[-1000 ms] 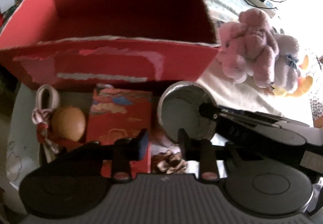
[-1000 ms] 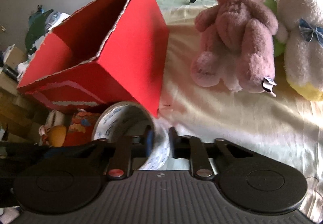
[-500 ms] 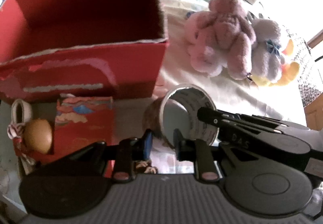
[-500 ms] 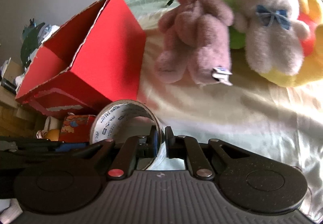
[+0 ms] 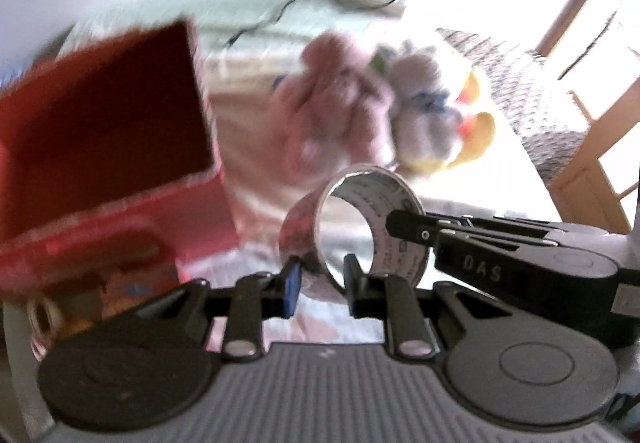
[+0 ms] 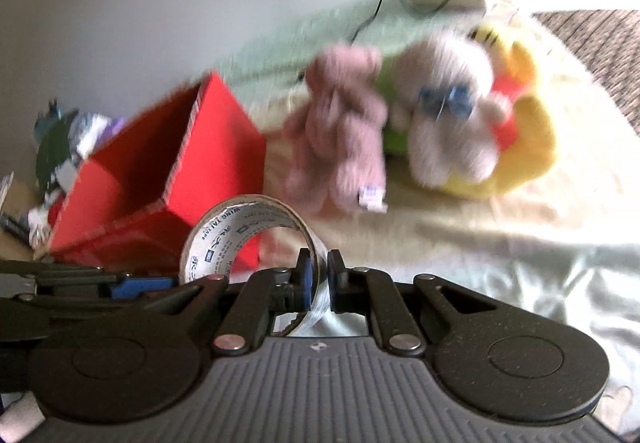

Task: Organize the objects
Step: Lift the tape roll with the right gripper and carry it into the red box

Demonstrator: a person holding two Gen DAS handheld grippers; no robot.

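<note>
Both grippers are pinching the roll of clear packing tape (image 6: 248, 227), the right gripper (image 6: 318, 279) and left gripper (image 5: 320, 281) clamped on its wall, carrying it above the bed, likely needing a swing left over the open red box (image 6: 160, 163).

Red box (image 5: 100, 147) and plush toys (image 5: 384, 111) motion-blurred, small items below box (image 5: 80, 303) unidentifiable, box's left side cut off by frame edge
</note>
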